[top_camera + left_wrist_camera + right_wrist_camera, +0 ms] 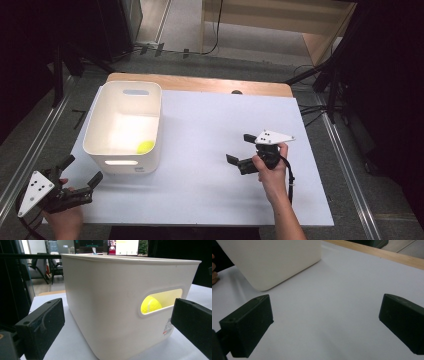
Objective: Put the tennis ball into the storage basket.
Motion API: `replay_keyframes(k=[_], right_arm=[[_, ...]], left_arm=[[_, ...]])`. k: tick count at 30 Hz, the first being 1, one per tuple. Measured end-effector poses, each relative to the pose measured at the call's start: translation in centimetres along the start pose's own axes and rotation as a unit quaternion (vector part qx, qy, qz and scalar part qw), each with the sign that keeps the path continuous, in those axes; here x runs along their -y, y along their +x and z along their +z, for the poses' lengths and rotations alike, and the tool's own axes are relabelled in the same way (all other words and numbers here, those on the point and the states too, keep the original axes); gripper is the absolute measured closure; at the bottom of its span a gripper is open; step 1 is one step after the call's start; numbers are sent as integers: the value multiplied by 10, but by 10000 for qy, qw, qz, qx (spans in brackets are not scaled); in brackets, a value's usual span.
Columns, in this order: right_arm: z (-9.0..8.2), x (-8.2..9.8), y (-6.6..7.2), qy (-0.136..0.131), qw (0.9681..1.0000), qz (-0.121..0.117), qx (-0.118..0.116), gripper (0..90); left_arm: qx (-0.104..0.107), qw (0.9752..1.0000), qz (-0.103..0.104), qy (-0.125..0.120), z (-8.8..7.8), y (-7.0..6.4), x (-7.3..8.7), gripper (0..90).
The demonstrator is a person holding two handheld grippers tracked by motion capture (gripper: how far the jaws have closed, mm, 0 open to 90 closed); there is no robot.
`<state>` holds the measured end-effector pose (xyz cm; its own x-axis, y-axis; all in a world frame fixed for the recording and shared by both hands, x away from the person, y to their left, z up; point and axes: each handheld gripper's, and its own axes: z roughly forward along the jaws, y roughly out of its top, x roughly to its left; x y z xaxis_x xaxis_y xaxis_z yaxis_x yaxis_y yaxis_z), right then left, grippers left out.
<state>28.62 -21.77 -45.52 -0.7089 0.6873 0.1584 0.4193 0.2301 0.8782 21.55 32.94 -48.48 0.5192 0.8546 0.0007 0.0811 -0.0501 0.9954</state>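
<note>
A: Your left gripper (80,172) sits at the table's seven o'clock corner, jaws spread wide with nothing between them, pointed at the white plastic bin (97,131).

B: And from your left gripper view you're looking straight at the bin's near wall (105,315), jaws apart on either side of it, not touching. Through the handle slot there's a yellow tennis ball (150,304).

A: There it is from the high view too: the tennis ball (145,146) lies on the bin floor, at the five o'clock corner of the bin, close to the near wall.

B: Your right gripper (239,148) is over at the table's four o'clock side, well apart from the bin, its jaws facing nine o'clock toward it.

A: Wide open as well, and holding nothing. In your right gripper view, bare white table surface (332,312) lies between the jaws, with the bin's rounded corner (274,262) at eleven o'clock.

B: The bin itself stands upright at the table's ten o'clock.
</note>
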Motion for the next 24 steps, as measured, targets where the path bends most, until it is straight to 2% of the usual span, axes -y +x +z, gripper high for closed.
replay_keyframes(k=[24], right_arm=[[-52,38,-21,-229,9989,314,265,0]], left_arm=[[-62,10000,20,15,0,0,0,0]])
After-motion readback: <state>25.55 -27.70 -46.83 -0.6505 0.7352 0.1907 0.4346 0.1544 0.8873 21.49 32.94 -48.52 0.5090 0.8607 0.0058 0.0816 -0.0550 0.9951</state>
